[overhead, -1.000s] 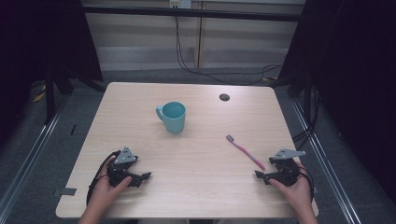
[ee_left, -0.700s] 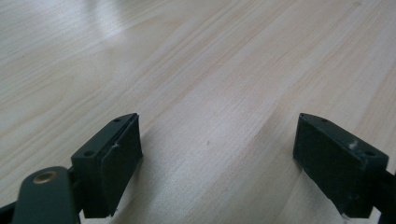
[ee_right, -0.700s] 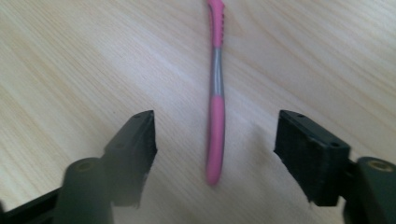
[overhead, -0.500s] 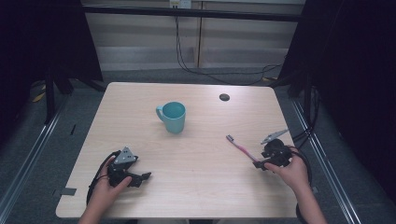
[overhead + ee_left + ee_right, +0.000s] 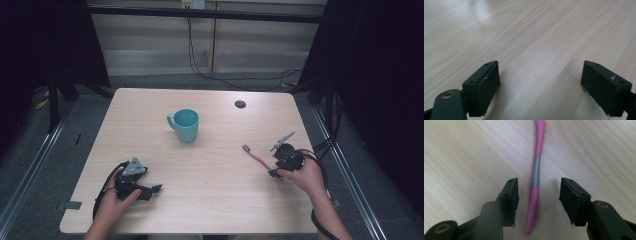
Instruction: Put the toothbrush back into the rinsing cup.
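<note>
Right now my right gripper [image 5: 274,171] sits over the handle end of the slim pink and grey plastic toothbrush [image 5: 255,156], which lies flat on the pale wooden table [image 5: 210,175] near its right edge. My jaws have just been closing, with the handle [image 5: 534,195] running between the pads, yet neither pad presses on it, so nothing is grasped. My left gripper [image 5: 150,190] rests on the table near the front left, jaws spread wide over bare wood. A teal ceramic mug [image 5: 184,125] stands upright mid-table, well apart from both.
</note>
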`<state>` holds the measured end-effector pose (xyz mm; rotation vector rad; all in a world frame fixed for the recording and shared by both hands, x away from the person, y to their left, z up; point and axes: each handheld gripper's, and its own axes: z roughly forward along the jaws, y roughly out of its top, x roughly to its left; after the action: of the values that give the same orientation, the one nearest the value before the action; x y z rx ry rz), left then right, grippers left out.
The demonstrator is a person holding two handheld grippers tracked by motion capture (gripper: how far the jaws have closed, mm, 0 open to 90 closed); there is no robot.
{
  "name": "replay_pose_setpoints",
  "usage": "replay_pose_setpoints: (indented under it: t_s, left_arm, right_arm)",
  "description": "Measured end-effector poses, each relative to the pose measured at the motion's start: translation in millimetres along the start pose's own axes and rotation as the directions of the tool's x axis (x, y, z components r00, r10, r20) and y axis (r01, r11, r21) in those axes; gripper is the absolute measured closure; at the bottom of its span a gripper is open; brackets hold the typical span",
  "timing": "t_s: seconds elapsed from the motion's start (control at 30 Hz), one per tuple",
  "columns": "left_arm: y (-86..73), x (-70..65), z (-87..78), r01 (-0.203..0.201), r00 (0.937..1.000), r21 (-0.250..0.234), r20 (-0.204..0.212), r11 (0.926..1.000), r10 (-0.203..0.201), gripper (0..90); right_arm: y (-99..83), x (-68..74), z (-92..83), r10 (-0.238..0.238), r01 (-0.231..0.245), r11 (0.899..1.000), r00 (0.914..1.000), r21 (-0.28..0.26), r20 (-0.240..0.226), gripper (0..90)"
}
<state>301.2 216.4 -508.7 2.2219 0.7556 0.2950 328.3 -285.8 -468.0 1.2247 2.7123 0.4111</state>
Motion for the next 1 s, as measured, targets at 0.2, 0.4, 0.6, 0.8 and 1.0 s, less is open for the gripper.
replay_pose_setpoints:
  t_s: [0.2, 0.4, 0.6, 0.8, 1.0]
  left_arm:
    - [0.0, 0.0, 0.0, 0.000, 1.0000, 0.000, 0.000, 1.0000, 0.000, 15.1]
    - [0.0, 0.0, 0.0, 0.000, 1.0000, 0.000, 0.000, 1.0000, 0.000, 15.1]
    - [0.0, 0.0, 0.0, 0.000, 1.0000, 0.000, 0.000, 1.0000, 0.000, 15.1]
    - [0.0, 0.1, 0.0, 0.000, 1.0000, 0.000, 0.000, 1.0000, 0.000, 15.1]
    - [0.0, 0.0, 0.0, 0.000, 1.0000, 0.000, 0.000, 1.0000, 0.000, 15.1]
  right_arm:
    - [7.3, 0.7, 3.8, -0.011, 0.011, 0.998, 0.9999, 0.058, -0.004, 56.7]
    - [11.1, -0.6, 2.1, -0.004, 0.006, 0.996, 0.9997, 0.090, -0.024, 59.8]
    - [10.9, -4.4, 3.3, 0.009, -0.004, 0.993, 0.9991, 0.119, -0.041, 62.6]
    - [13.7, -5.9, 3.7, 0.011, -0.005, 0.991, 0.9990, 0.136, -0.044, 64.3]
    - [17.3, -4.3, 4.7, 0.002, 0.005, 0.988, 0.9990, 0.154, -0.044, 64.7]
